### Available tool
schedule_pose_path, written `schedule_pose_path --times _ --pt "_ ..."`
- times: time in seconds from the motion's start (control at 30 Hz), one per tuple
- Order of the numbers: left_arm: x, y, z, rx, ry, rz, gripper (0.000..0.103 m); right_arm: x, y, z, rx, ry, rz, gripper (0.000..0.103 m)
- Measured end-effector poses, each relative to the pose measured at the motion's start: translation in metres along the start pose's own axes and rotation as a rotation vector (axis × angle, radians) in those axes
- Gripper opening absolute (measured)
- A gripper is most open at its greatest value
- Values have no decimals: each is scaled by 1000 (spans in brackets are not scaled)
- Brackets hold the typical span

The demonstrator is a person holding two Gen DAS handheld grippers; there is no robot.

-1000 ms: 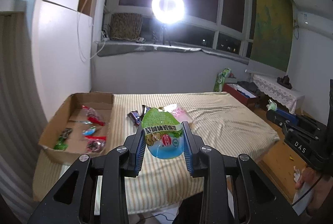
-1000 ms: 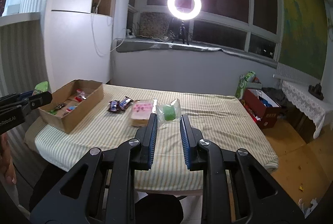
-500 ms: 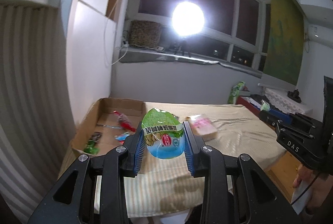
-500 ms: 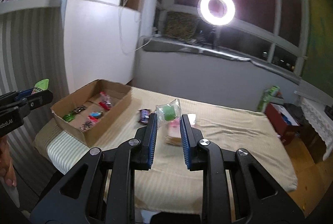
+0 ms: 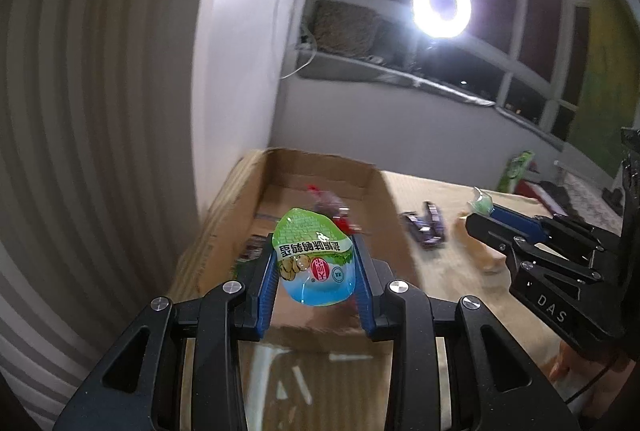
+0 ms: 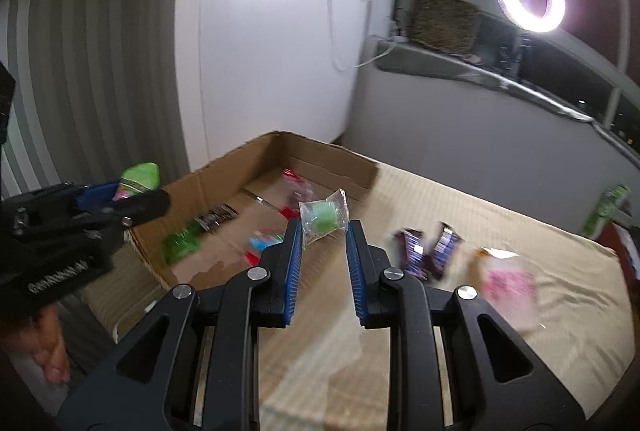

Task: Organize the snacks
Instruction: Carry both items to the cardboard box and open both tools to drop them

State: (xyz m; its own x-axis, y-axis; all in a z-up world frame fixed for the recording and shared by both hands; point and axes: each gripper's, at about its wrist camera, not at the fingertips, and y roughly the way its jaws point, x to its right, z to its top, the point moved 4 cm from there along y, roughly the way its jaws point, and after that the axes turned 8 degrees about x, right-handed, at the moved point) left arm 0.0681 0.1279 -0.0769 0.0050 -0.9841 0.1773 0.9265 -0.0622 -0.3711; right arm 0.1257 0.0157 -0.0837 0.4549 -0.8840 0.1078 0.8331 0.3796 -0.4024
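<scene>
The cardboard box (image 5: pixel 384 199) lies at twelve o'clock, nearest the left hand-held gripper (image 5: pixel 316 267) pinching its green packet (image 5: pixel 314 257); the right hand-held gripper (image 6: pixel 322 231) pinches a clear pouch (image 6: pixel 324 221).

left gripper (image 5: pixel 316 267) | right gripper (image 6: pixel 324 251) | both nearer cardboard box (image 6: pixel 224 171)

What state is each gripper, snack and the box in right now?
Left gripper: shut on green egg packet.
Right gripper: shut on clear wrapped green sweet.
Cardboard box: open, holding several snacks.
Two dark bars: lying on the table.
Pink pack: on the table.
</scene>
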Motion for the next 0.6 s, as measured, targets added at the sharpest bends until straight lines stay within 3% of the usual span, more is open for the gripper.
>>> schedule_pose_path --times 0.23,0.6 --pt "-10 24 5 -14 -5 55 31 -8 20 10 18 -14 60 23" --pt "1 43 2 -35 26 46 31 -2 34 4 10 0 97 23"
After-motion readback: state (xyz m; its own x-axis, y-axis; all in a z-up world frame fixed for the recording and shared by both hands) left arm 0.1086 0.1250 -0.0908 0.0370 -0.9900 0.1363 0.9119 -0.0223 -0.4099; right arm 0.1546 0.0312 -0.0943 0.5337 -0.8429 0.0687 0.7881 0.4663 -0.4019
